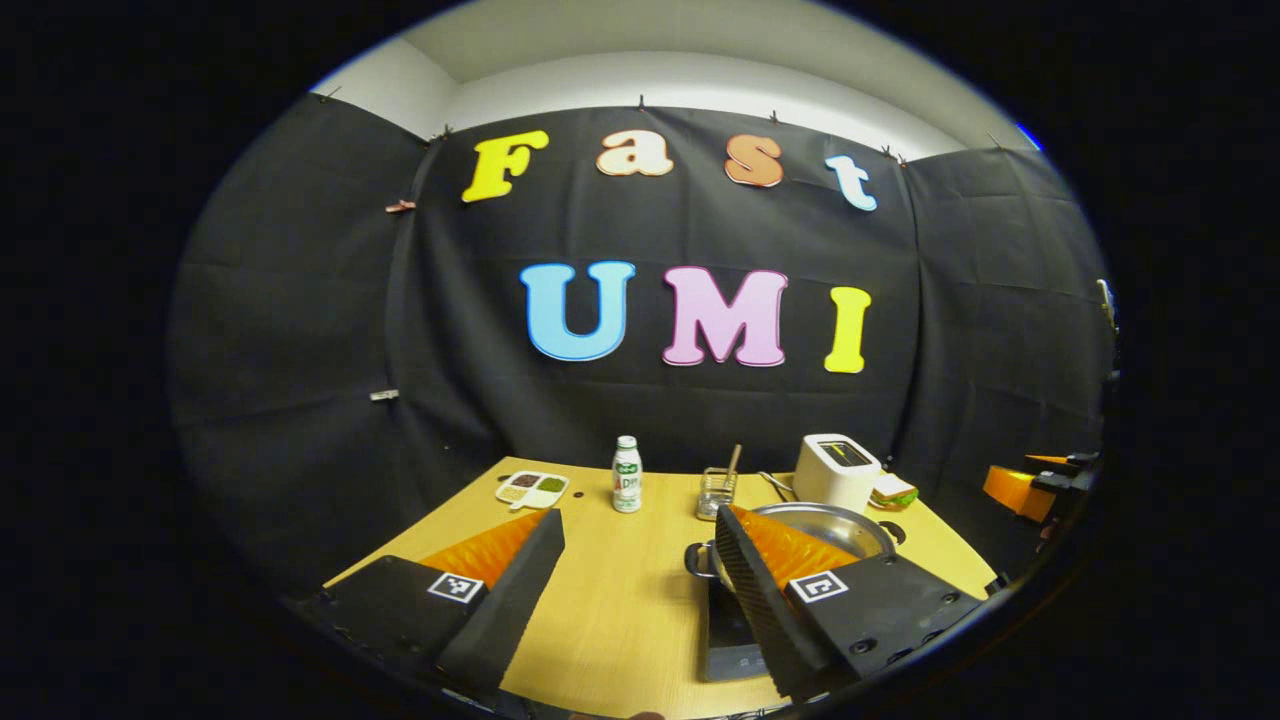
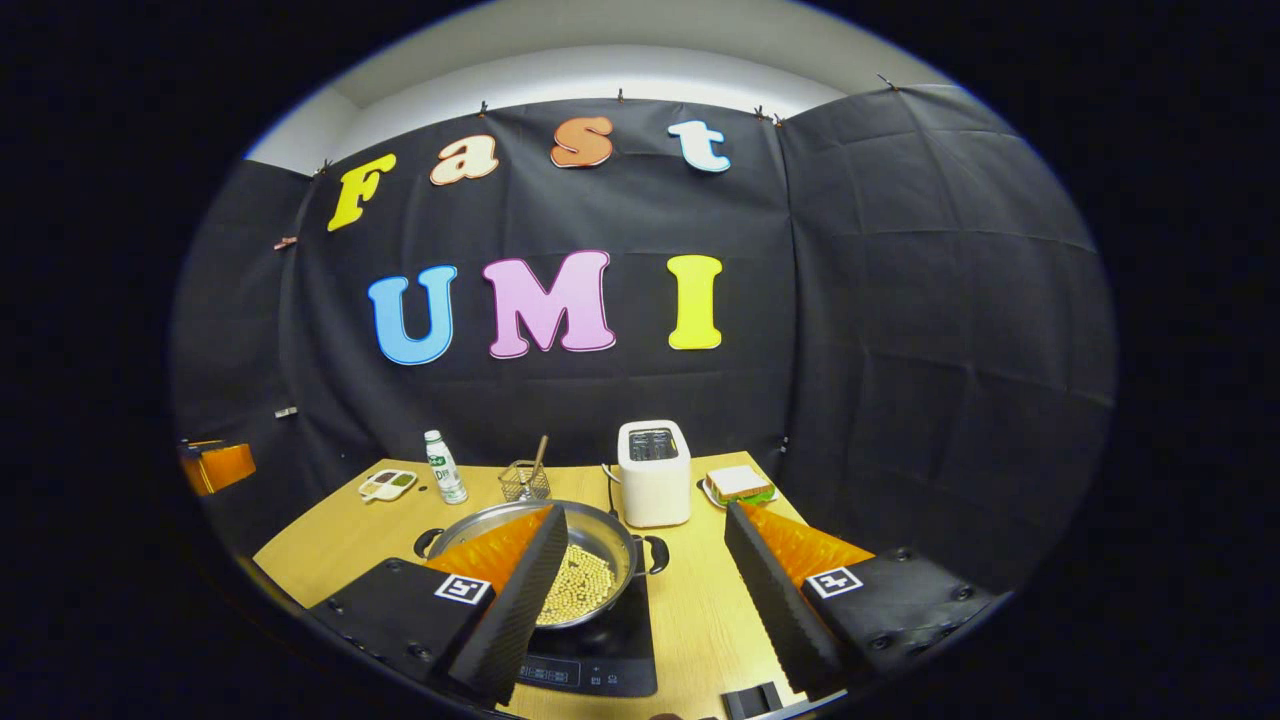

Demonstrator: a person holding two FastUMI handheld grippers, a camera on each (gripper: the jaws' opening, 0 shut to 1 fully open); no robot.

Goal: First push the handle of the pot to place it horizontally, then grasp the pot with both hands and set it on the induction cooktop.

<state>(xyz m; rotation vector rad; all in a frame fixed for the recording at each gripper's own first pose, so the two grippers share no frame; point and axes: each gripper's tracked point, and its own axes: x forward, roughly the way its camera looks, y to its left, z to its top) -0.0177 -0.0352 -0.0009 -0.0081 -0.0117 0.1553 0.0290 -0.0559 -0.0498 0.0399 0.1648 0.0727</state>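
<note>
A steel pot [image 2: 545, 560] with two small side handles is sitting on the black induction cooktop [image 2: 600, 650] near the front of a wooden tabletop [image 2: 690, 610]. In the right gripper view the pot is holding a layer of small pale beans [image 2: 578, 590], and its side handles are pointing left and right.

Both claws are hanging above the tabletop, spread wide and gripping nothing. The left claw [image 1: 640, 530] is sitting to the left of the pot, with one finger [image 1: 760, 570] crossing in front of the pot's [image 1: 820, 530] rim in its own view. The right claw [image 2: 645, 545] is straddling the pot's right-hand handle [image 2: 655, 553] from above, apparently without touching it.

Behind the pot are standing a white toaster [image 2: 655, 470], a small wire basket [image 2: 524, 480], a white bottle [image 2: 444, 468], a divided snack tray [image 2: 388, 485] and a sandwich on a plate [image 2: 738, 483].

Judging from this, the pot appears already placed. The risk now is a claw clipping the rim or a handle while pulling away, which could slide the pot off the cooktop or scatter the beans. A wide sweep backward could also knock the toaster or the bottle.
</note>
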